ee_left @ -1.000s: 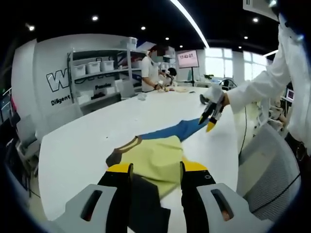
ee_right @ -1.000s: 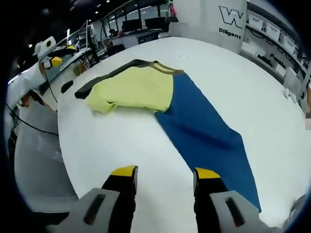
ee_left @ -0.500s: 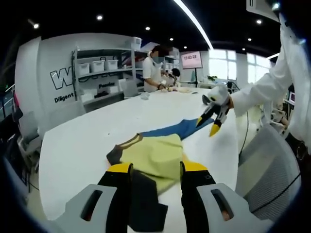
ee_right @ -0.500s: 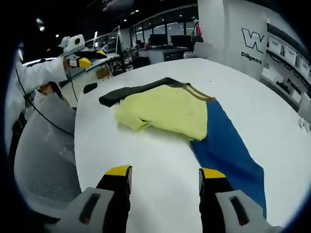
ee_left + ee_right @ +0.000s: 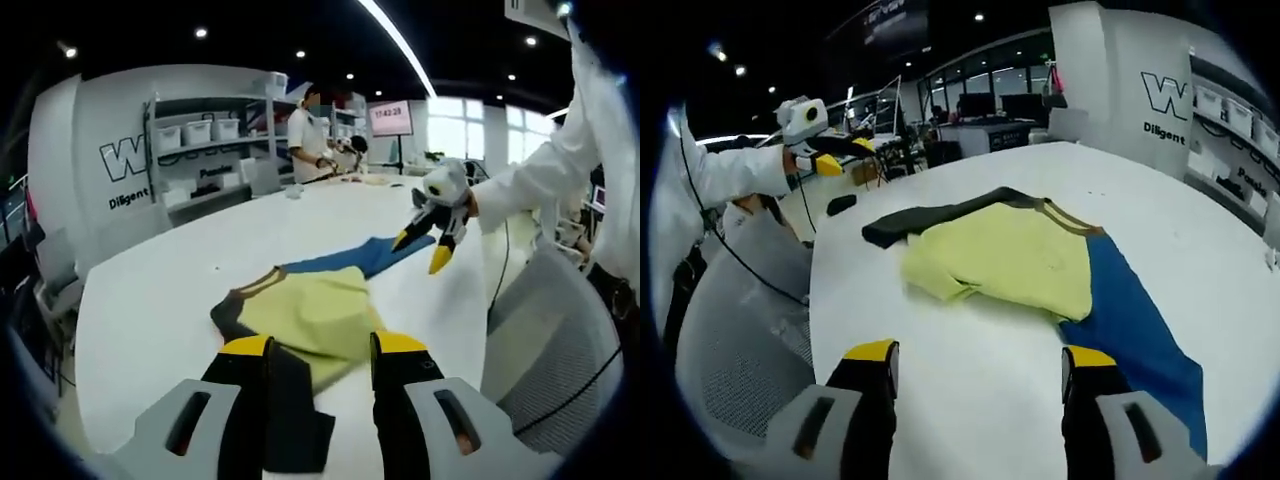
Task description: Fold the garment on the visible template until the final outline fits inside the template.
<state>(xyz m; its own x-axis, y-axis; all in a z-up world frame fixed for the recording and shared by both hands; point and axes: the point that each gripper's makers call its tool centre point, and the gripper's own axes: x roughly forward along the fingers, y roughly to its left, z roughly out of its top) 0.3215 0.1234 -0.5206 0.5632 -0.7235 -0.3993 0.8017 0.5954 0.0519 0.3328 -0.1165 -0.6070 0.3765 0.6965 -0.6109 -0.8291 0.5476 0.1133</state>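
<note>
A garment lies flat on the white table [image 5: 150,300]. It has a yellow-green body [image 5: 310,315], a blue part [image 5: 345,258] at the far end and a dark sleeve [image 5: 285,410] near my left gripper [image 5: 322,345]. That gripper hovers open over the sleeve with nothing in it. In the right gripper view the yellow-green body [image 5: 1010,255], the blue part [image 5: 1135,325] and the dark sleeve [image 5: 930,215] lie ahead of my right gripper [image 5: 980,355]. It is open and empty, above bare table. The right gripper [image 5: 425,245] hangs in the air beyond the garment. The left gripper [image 5: 835,155] is raised off the table's edge.
Grey mesh chairs [image 5: 550,340] [image 5: 740,330] stand at the table's edge. A small dark object [image 5: 840,205] lies near the rim. Shelves with white bins [image 5: 200,135] line the far wall. People [image 5: 305,140] work at the table's far end.
Both views have shifted as the hands moved: the right gripper has drawn back and risen from the garment, and the left has lifted a little. The garment lies as before.
</note>
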